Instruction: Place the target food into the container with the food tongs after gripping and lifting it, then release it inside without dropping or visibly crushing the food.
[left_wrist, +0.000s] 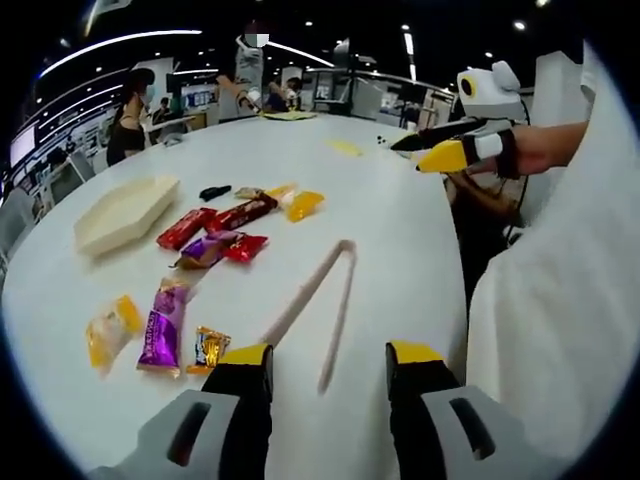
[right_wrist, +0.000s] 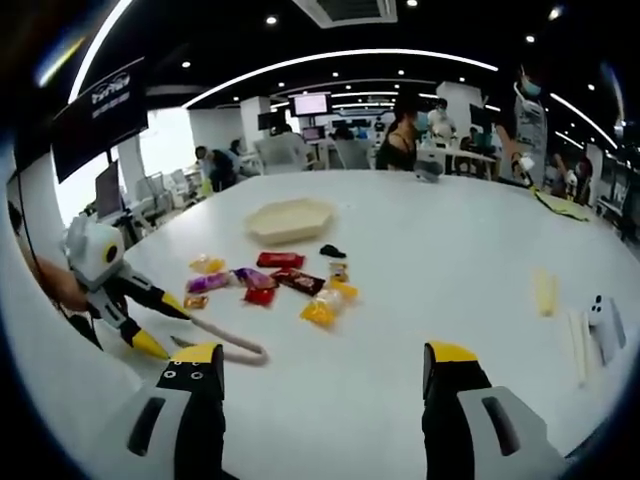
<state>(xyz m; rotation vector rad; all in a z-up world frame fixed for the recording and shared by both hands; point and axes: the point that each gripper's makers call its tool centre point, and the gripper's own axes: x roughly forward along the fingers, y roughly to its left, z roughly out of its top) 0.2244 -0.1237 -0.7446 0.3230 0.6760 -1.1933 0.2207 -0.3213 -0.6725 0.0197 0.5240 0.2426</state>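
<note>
On the round white table (left_wrist: 400, 230), the beige plastic food tongs (left_wrist: 318, 300) lie flat just ahead of the left gripper (left_wrist: 328, 362), whose jaws stand apart, empty. Wrapped snacks (left_wrist: 215, 235) lie scattered beside the cream hexagonal tray (left_wrist: 122, 212). The right gripper (right_wrist: 325, 368) hovers released, holding nothing.

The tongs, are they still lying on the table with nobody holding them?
Yes, in the left gripper view the tongs lie flat on the white table, just ahead of the open left gripper, which is not touching them.
</note>
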